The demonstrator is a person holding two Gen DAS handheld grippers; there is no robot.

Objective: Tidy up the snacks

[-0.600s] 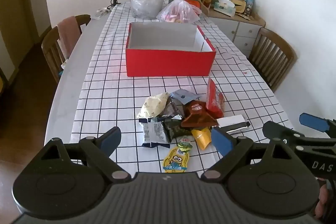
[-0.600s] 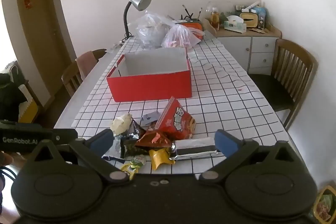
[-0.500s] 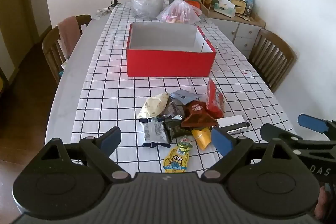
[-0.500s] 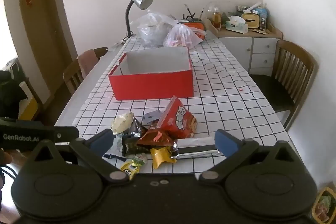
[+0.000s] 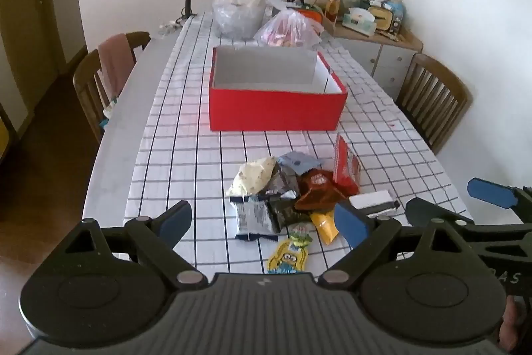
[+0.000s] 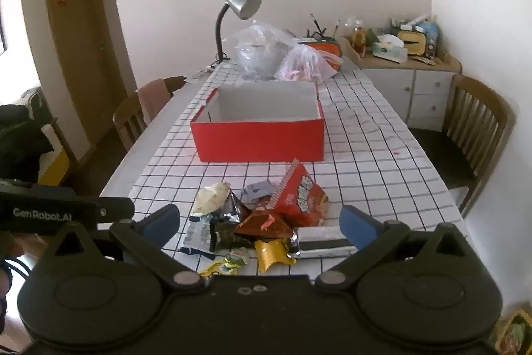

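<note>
Snack packets (image 5: 292, 198) are seen heaped in a loose pile on a checked tablecloth (image 5: 186, 135), in the lower middle of both views. In the pile, a cream-coloured bag (image 5: 254, 178) lies at the left, a red bag (image 5: 345, 163) stands tilted at the right, a brown packet (image 5: 316, 192) sits in the middle, and a white and black bar wrapper (image 5: 374, 202) lies at the lower right. A yellow cartoon pouch (image 5: 289, 257) lies nearest the bottom edge, just apart from the heap. Above the pile, at mid-frame, an open red box (image 5: 276, 108) with a pale inside is set on the cloth; nothing can be seen in it.

The left gripper (image 5: 262, 222) is shown at the bottom of its own view with its blue-padded jaws spread wide, nothing between them, held above the near edge of the pile. The right gripper (image 6: 259, 223) is likewise spread wide and holds nothing, hovering over the near side of the heap. Clear plastic bags (image 6: 266, 55) and a silver desk lamp (image 6: 241, 2) are seen beyond the box, in the upper middle of the frame.
</note>
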